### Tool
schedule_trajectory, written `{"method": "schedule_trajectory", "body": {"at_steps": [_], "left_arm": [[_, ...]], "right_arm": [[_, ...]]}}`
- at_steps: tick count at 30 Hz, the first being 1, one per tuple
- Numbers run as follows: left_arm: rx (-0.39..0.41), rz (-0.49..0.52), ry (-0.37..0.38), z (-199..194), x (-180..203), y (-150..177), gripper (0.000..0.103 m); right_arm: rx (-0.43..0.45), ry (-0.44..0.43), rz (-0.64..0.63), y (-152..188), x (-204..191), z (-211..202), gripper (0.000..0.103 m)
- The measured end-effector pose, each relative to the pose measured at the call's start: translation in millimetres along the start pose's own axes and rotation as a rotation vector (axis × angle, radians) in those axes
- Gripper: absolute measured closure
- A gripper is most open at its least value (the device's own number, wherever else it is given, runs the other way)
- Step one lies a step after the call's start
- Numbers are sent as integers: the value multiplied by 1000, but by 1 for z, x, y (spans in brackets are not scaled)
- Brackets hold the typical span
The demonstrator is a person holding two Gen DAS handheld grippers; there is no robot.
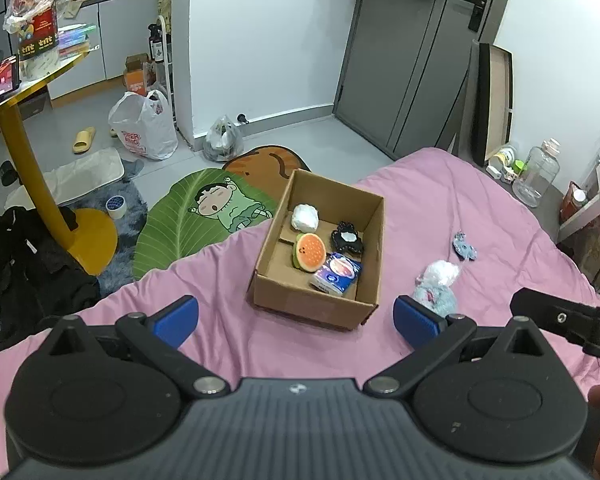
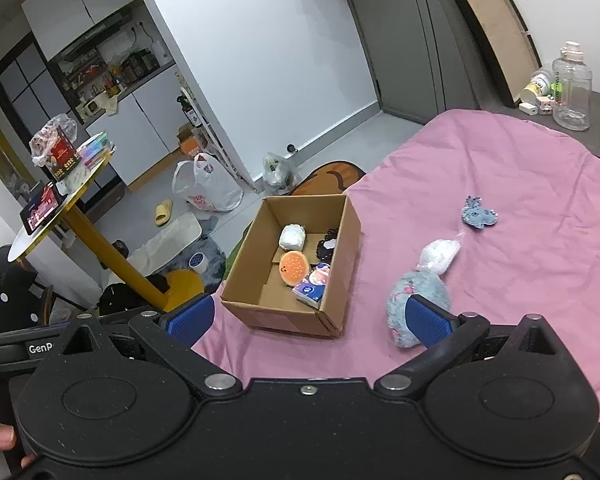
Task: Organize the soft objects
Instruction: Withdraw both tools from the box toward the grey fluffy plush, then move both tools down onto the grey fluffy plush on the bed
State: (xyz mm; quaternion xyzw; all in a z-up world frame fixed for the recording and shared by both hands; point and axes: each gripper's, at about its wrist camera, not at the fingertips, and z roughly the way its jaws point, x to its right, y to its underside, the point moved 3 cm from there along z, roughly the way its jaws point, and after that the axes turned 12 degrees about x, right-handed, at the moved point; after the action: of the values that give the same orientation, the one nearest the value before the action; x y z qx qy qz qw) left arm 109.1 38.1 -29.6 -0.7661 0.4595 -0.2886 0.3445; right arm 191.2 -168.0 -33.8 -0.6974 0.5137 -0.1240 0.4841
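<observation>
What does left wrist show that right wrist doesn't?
Left wrist only: the whole leaf rug with its cartoon figure, and the door handle.
Right wrist only: the kitchen shelf of jars.
Both: the cardboard box holding four items, with the fluffy toy, clear bag and small blue piece outside it on the pink sheet. Both grippers are open.

Both wrist views look down, sharing the cardboard box (image 1: 320, 248).
</observation>
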Motion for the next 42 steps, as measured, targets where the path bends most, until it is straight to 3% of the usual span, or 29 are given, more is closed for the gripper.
{"method": "schedule_trajectory", "body": {"at_steps": [23, 42], "left_arm": [[35, 46, 28, -41, 33, 16, 0], [15, 96, 69, -34, 68, 27, 0]], "right_arm": [[55, 52, 25, 10, 29, -56, 0], [65, 82, 92, 19, 67, -65, 0]]}}
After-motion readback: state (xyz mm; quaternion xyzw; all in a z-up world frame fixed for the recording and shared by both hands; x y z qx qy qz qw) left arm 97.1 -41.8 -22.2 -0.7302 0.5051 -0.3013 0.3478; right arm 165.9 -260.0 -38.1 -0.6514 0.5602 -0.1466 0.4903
